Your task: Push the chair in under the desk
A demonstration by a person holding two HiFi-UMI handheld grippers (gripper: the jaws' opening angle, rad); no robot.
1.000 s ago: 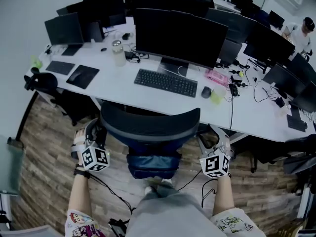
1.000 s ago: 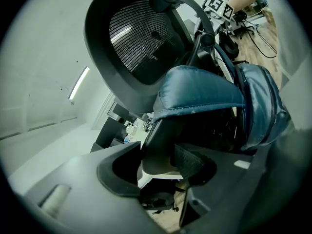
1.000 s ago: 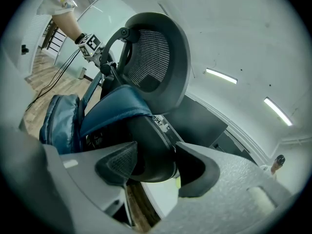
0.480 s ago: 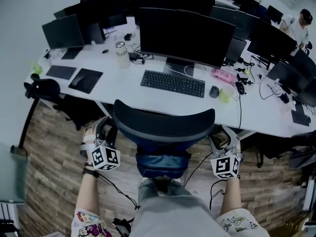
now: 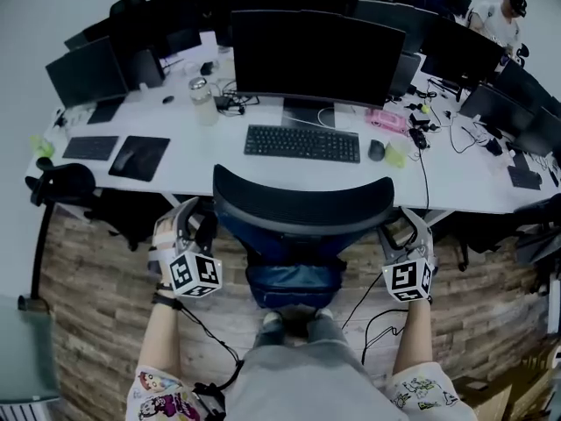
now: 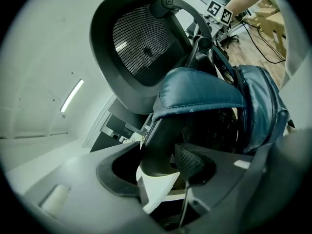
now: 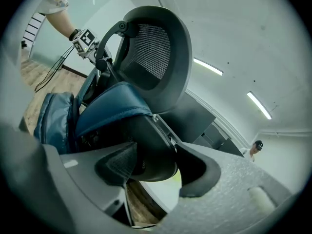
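Observation:
The office chair has a black curved backrest (image 5: 302,204) and a blue seat cushion (image 5: 294,283), and stands right at the front edge of the white desk (image 5: 219,172). My left gripper (image 5: 187,235) is shut on the chair's left armrest (image 6: 161,150), whose dark end fills the space between the jaws. My right gripper (image 5: 405,239) clamps the right armrest (image 7: 151,150) in the same way. The mesh backrest (image 6: 141,43) rises above the blue armrest pad (image 6: 200,94) in the left gripper view. The seat front is hidden under the desk.
A large monitor (image 5: 316,55), keyboard (image 5: 302,143), mouse (image 5: 377,150) and bottle (image 5: 203,101) sit on the desk. Another black chair (image 5: 61,182) stands at the left. Cables (image 5: 368,323) trail on the wood floor. A person (image 5: 500,16) is at the far right.
The chair has rolled forward toward the desk with both grippers on its armrests. Its backrest now sits at the desk's edge, and I have stepped in behind it.

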